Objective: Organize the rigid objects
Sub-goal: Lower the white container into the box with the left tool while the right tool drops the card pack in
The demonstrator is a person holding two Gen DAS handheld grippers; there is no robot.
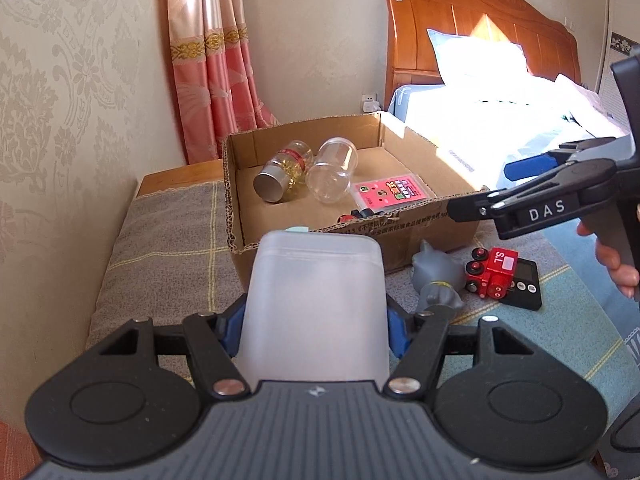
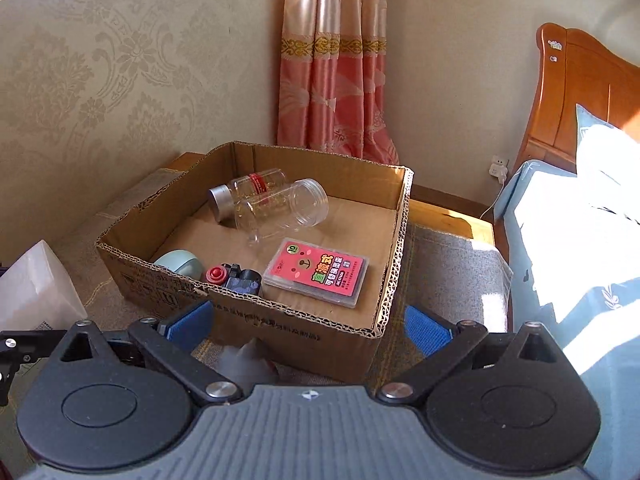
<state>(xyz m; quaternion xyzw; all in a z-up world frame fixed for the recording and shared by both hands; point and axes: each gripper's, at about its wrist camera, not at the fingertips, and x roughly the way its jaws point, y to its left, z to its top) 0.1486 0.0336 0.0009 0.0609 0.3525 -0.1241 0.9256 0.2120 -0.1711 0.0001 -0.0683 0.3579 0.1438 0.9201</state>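
My left gripper (image 1: 316, 332) is shut on a translucent white plastic box (image 1: 316, 296), held just in front of an open cardboard box (image 1: 404, 236). Inside that cardboard box (image 2: 280, 320) lie a silver-capped jar (image 2: 256, 188), a clear jar (image 2: 288, 208), a pink card case (image 2: 316, 272), a black and red toy (image 2: 236, 278) and a mint round object (image 2: 180, 264). My right gripper (image 2: 308, 326) stands open near the front wall, nothing between its pads. On the blanket outside lie a grey cat figure (image 1: 434, 276), a red toy train (image 1: 490, 272) and a black timer (image 1: 524, 286).
The cardboard box rests on a grey plaid blanket (image 1: 168, 240) over a wooden bench against the wall. A bed (image 1: 480, 120) with a wooden headboard (image 1: 460, 12) lies to the right. A pink curtain (image 1: 208, 60) hangs behind. A hand (image 1: 616, 260) holds the right gripper.
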